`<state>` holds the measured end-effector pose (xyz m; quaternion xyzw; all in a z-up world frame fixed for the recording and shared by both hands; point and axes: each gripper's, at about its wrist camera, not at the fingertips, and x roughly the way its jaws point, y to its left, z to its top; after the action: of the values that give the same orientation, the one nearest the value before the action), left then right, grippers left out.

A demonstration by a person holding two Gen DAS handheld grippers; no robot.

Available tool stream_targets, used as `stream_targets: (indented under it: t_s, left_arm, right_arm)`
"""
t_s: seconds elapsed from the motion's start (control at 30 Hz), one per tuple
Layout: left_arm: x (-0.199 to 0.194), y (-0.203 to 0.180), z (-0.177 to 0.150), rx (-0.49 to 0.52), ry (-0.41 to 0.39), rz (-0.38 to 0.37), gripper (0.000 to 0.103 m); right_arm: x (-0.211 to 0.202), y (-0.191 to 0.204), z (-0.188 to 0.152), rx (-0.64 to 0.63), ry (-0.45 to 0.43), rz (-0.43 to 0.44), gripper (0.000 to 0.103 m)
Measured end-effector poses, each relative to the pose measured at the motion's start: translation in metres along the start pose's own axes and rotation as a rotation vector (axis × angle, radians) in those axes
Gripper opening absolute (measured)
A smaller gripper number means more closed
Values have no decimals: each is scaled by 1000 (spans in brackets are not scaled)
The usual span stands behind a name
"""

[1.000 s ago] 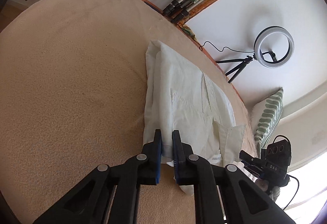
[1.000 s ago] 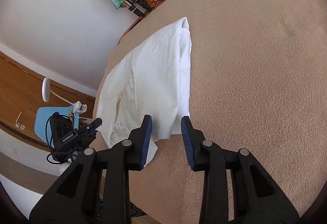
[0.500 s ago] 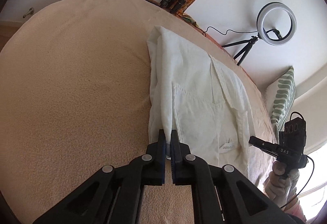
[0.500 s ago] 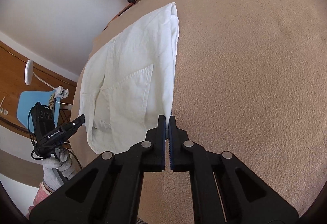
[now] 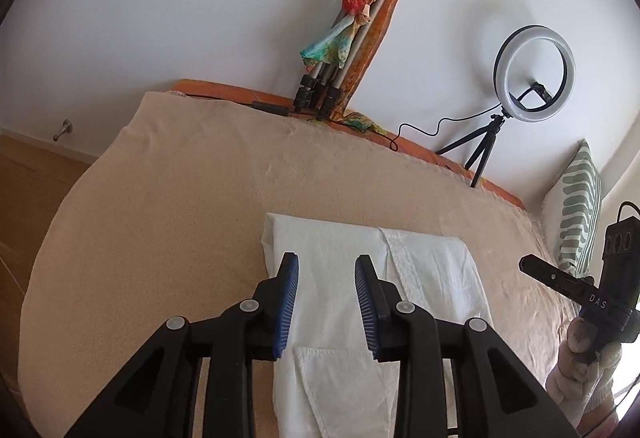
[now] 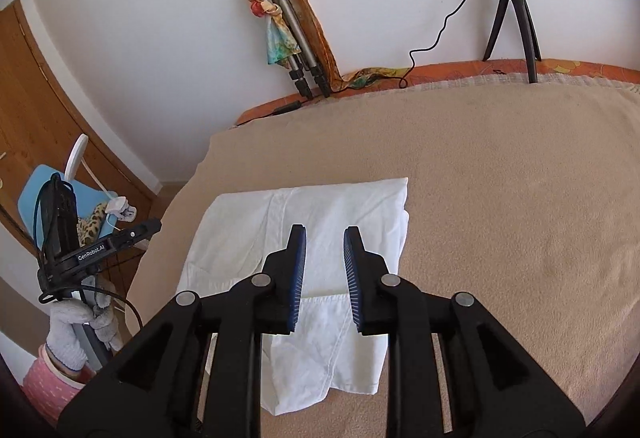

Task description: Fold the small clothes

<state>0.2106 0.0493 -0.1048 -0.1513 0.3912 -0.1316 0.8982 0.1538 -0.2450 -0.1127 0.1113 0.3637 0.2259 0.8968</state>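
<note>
White shirt [image 6: 320, 214] lies folded flat on the beige bed [image 6: 500, 198]. Your left tool [image 5: 326, 302] and right tool [image 6: 325, 270] hover above it, jaws apart, holding nothing.

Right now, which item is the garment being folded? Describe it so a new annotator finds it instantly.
Start at the beige bedspread that fills the lower part of both views. Near its front edge, below the open left hand-held gripper and right hand-held gripper, lies the white shirt, folded into a rough rectangle. It is the only white cloth on the bed; the scarf-wrapped tripod and the ring light stand by the wall.
</note>
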Motion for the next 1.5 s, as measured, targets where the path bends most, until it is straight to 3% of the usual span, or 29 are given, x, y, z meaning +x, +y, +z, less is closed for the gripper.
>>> stream_targets:
  t_s: [0.17,0.47,0.6,0.67,0.8,0.87,0.9,0.97,1.07,1.13,1.3,1.33,1.5]
  left_arm:
    - [45,-15,8,53,29,55,30]
    - [93,14,-13,52,106,146,34]
    - [96,23,-24,51,98,116,40]
    - [94,20,-23,90,102,152,47]
    - [81,32,-21,65,98,165,53]
    - [71,43,-20,25,83,191,53]
    - [67,49,-20,6,83,207,51]
    - [60,62,-21,-47,91,237,42]
    - [42,78,-22,-170,90,152,42]
    - [29,78,-23,-217,76,77,43]
    - [10,72,-31,-320,78,-75,59]
    - [10,72,-35,-347,88,-93,63]
    - [20,80,-54,-457,143,-135,64]
  right_arm:
    - [51,19,14,-74,27,-40,21]
    - [111,0,-13,-122,155,-172,21]
    - [115,-5,-22,-154,164,-199,20]
    - [113,3,-24,-219,166,-249,20]
    - [95,-10,-22,-181,164,-285,22]
    - [82,-27,-19,-129,159,-356,24]
    - [75,-36,-18,-96,154,-383,31]
    - [57,-50,-17,-26,146,-382,33]
    - [31,-55,-18,50,132,-285,36]
    - [16,-51,-24,76,119,-226,52]
    - [1,-44,-46,142,138,-102,54]
    - [0,-44,-50,148,142,-94,55]
    - [10,-53,-66,194,155,-58,59]
